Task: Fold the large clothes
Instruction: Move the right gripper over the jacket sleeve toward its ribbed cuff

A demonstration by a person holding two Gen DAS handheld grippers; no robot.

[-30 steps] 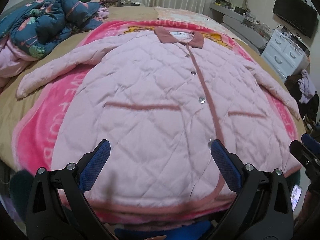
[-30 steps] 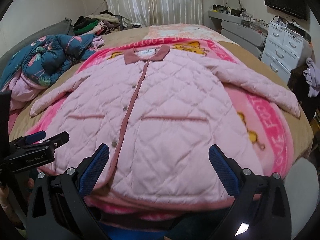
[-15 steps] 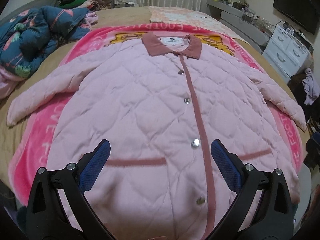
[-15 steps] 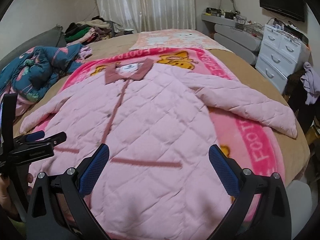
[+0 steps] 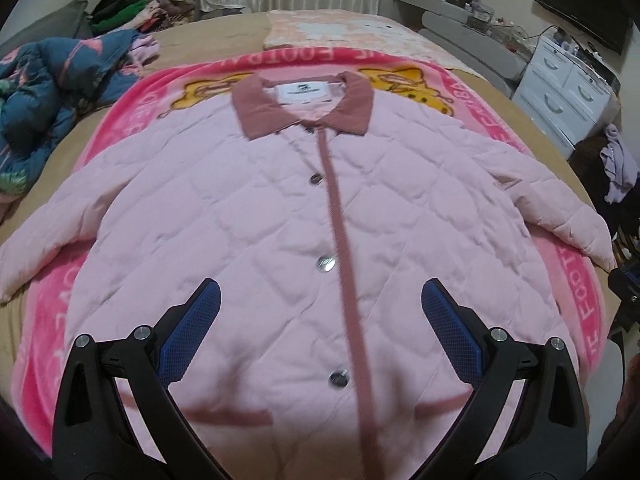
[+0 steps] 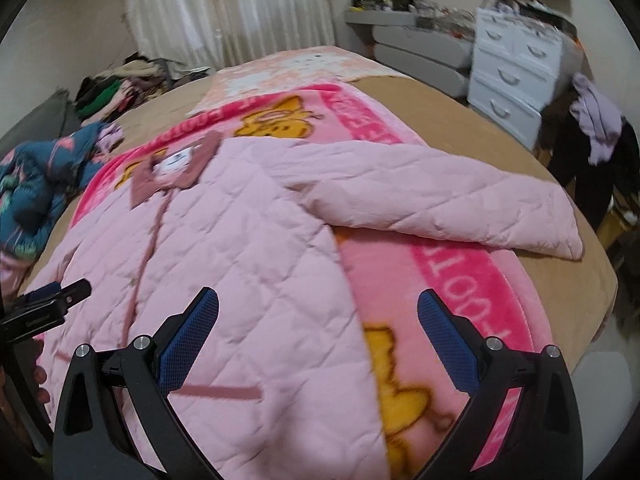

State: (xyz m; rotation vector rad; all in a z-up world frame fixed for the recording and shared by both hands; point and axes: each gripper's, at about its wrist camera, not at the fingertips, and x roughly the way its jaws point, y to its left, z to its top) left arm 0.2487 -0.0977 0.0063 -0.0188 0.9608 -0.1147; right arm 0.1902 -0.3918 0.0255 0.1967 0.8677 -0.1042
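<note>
Pink quilted coat [image 5: 280,220], flat, buttoned, unfolded

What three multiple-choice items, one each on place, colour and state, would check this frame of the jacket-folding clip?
1. Where does the pink quilted jacket lie?
A. Spread flat on the pink blanket on the bed
B. Hanging on the white dresser
C. Piled on the blue floral duvet

2. What colour is the jacket's collar?
A. White
B. Dusty rose, darker than the body
C. Navy

3. How do the left gripper and right gripper stand?
A. Both shut on a sleeve
B. Left shut on the hem, right open
C. Both open, holding nothing

Answers:
1 A: both views show the jacket laid out front up on the blanket.
2 B: the collar matches the darker placket strip.
3 C: a wide gap shows between each pair of blue pads, with no cloth between them.
</note>
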